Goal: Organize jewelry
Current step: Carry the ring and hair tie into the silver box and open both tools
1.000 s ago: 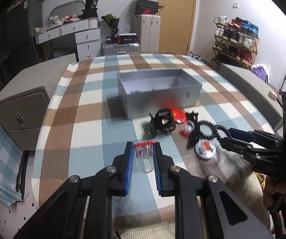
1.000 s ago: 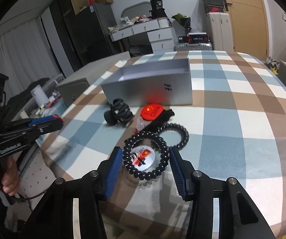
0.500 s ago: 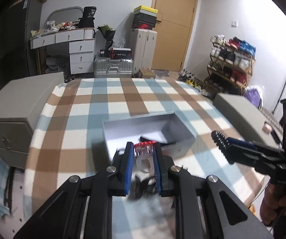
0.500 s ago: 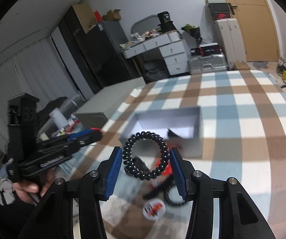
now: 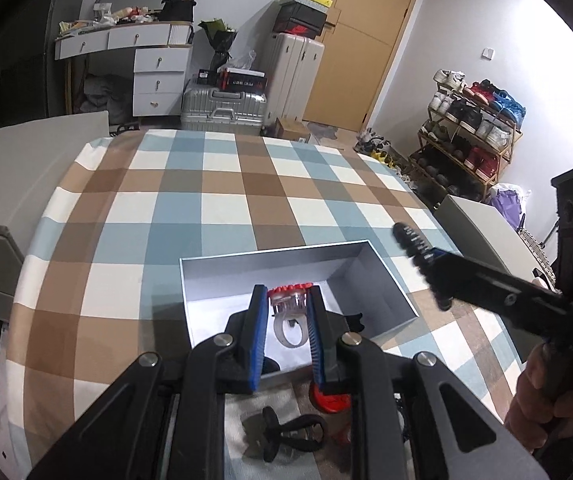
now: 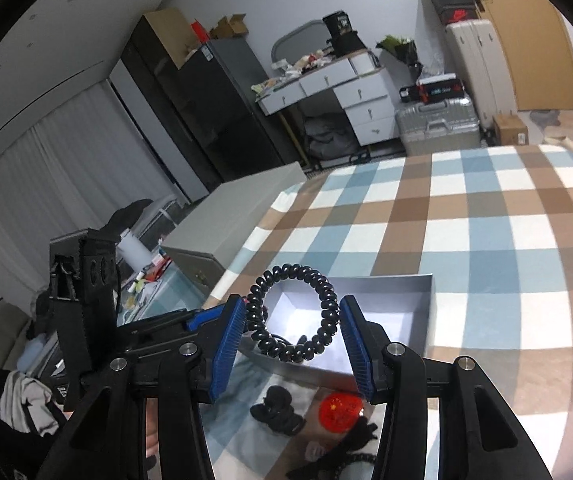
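Nearest to the left wrist camera, the left gripper (image 5: 286, 312) is clamped on a clear plastic ring with a red top (image 5: 289, 312); the blue pads press it from both sides. The ring hangs over the open grey box (image 5: 382, 276), above its near part. Under this gripper, on the checked cloth (image 5: 174, 208) in front of the box, lie a black hair claw (image 5: 292, 434) and a red round badge (image 5: 330, 400), partly hidden by the fingers.

In the right wrist view, the right gripper (image 6: 293, 326) holds a black spiral hair tie (image 6: 292, 312) between its blue pads, which touch the coil on both sides. The tie is in the air over the near edge of the same box (image 6: 428, 312). Below the fingers there are the hair claw (image 6: 280, 408), the red badge (image 6: 342, 410) and other dark pieces that are too blurred to name.

From the left view the right gripper (image 5: 418, 258) comes in from the right side, above the right wall of the box, and a hand (image 5: 548, 404) holds its handle.

Farther away, the cloth covers the whole table. Behind it stand a silver suitcase (image 5: 222, 108), a white drawer desk (image 5: 158, 68), a wooden door (image 5: 362, 40) and a shoe rack (image 5: 474, 120).
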The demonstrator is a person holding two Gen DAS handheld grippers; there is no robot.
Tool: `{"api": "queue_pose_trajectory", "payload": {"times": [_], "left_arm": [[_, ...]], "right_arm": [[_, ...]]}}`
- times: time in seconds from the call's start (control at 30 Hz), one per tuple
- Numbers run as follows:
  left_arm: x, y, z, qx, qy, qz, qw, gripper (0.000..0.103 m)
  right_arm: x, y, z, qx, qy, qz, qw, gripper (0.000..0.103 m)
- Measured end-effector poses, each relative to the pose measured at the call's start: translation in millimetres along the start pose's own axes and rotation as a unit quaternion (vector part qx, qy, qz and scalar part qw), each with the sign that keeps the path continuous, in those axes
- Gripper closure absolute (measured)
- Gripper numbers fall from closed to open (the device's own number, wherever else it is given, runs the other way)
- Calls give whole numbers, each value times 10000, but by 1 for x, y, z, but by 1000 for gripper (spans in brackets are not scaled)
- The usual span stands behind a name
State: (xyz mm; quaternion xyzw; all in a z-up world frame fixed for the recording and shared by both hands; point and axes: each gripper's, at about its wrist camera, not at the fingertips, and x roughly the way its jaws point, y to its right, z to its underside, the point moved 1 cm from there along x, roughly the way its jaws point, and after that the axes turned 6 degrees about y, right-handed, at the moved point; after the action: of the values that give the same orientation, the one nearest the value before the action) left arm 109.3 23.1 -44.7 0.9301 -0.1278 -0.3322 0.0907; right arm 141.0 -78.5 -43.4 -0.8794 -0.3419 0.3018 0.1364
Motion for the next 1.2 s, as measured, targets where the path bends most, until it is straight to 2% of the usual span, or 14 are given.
{"api": "queue_pose_trajectory", "payload": {"times": [0.53,0.83,0.9,0.93,0.97,1.03,1.2], "left_arm": [[24,-4,-2,-40,-307,-17,9995,89],[30,-6,-4,-93,-369,-30,9993,88],[31,-7,-4,-91,-401,-80,9991,82],[30,-8,-4,-104,-410,-67,9991,70],[29,-8,-4,-123,-406,-40,9991,53],[24,-10,-4,-183,-281,-39,9994,34],[14,-8,-6,-131,-177,9,9998,33]], "right_arm": [[42,29,10,192,-429,215,9987,55],[49,38,11,305,-414,287,9983,53],[46,41,10,372,-300,265,9985,51],[44,41,9,400,-247,228,9986,51],[41,42,8,422,-184,209,9987,51],[36,41,6,413,-64,199,9989,39],[17,34,2,297,197,308,9989,37]]}}
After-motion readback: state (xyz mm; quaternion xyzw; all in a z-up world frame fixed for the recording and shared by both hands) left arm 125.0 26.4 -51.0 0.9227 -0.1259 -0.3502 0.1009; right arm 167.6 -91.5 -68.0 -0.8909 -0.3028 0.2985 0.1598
